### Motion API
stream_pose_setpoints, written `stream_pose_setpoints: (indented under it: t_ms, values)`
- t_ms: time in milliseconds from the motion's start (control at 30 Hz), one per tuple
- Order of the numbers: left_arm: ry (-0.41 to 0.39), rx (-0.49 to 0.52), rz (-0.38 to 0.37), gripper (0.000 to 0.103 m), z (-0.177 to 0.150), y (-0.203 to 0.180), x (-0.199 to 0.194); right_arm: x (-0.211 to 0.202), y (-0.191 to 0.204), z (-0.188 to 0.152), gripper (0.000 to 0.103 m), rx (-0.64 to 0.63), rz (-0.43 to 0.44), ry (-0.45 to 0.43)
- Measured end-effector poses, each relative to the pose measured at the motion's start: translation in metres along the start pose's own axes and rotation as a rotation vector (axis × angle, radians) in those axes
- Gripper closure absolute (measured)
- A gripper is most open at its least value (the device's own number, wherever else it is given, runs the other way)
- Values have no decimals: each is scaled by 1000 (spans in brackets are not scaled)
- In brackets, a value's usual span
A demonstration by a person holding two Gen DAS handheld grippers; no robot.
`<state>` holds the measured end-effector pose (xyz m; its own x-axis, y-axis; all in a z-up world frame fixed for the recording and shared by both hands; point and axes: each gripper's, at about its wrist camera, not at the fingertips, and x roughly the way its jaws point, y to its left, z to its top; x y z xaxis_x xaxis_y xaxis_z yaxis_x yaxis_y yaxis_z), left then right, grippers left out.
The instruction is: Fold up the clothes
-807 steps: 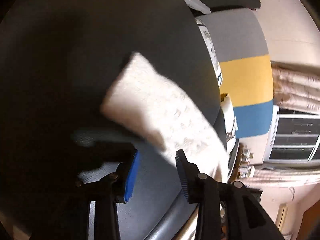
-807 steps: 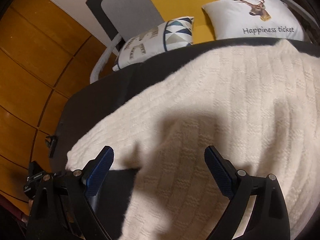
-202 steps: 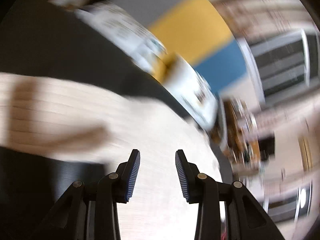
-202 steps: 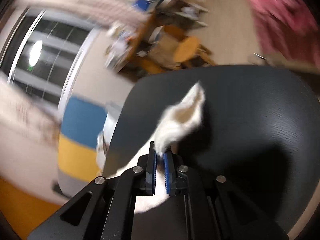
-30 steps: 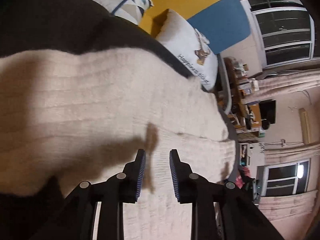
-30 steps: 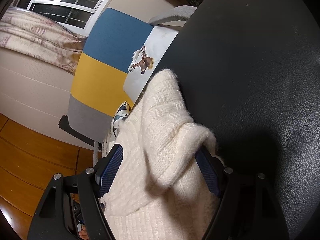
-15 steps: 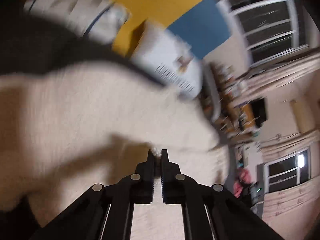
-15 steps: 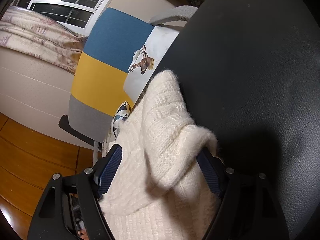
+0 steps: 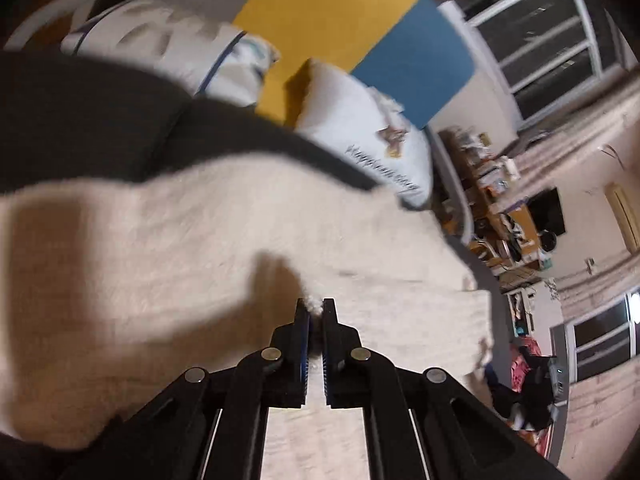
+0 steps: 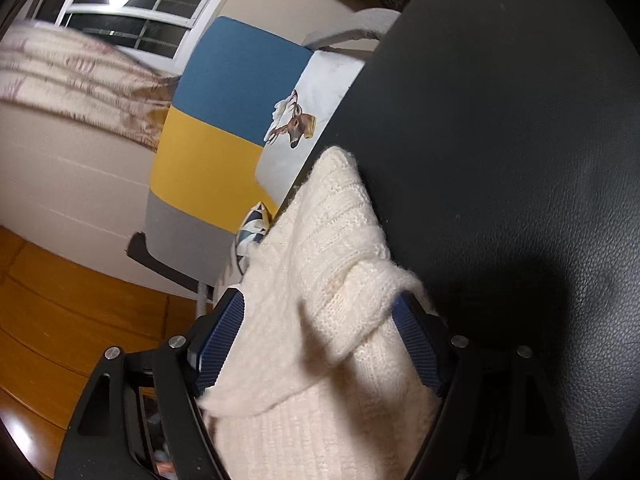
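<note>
Left wrist view shows your left gripper (image 9: 315, 307) pinching the cream sweater (image 9: 168, 240) at 12 o'clock, likely for lifting a fold, while your right gripper (image 10: 320, 320) straddles it, jaws spread.

Cream sweater (image 10: 320, 280) between spread right hand-held gripper (image 10: 320, 344)

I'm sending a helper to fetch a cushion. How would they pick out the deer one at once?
Behind the black table stands a sofa banded blue, yellow and grey. The deer cushion leans on its blue end: plain white with an antlered head, unlike the geometric-patterned cushion beside it.
</note>
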<state>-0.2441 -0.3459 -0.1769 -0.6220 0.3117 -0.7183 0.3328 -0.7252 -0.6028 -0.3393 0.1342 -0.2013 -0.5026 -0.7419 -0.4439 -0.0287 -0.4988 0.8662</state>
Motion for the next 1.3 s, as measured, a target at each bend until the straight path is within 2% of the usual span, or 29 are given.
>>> stream_pose_setpoints:
  t_ms: [133, 233, 300, 367, 533, 667, 767, 1000, 1133, 1300]
  values:
    - [43, -50, 20, 91, -4, 15, 0, -1, -12, 2, 16, 104, 98, 18]
    - [7, -57, 41, 85, 3, 8, -21, -3, -21, 4, 13, 182, 171, 31]
    - [-19, -22, -31, 81, 14, -12, -32, -3, -27, 5, 11, 233, 220, 40]
    - [-6, 46, -113, 77, 25, -43, -30, -3, -29, 6, 11, 260, 248, 46]
    - [138, 338, -169, 73, 35, -162, 32, -1, -23, 6, 11, 212, 230, 37]
    - [274, 476, -200, 72, 36, -244, 105, -4, -30, 6, 11, 217, 264, 21]
    - [355, 549, -199, 72, 29, -284, 152, -4, -21, 6, 11, 108, 229, 33]
    - [544, 677, -172, 70, 22, -329, 239, 8, -7, 2, 11, -43, 175, 103]
    - [595, 687, -152, 69, 24, -333, 260, 12, -1, -3, 11, -111, 132, 122]
    - [660, 700, -173, 69, 28, -338, 271, 17, 5, -11, 11, -194, 77, 140]
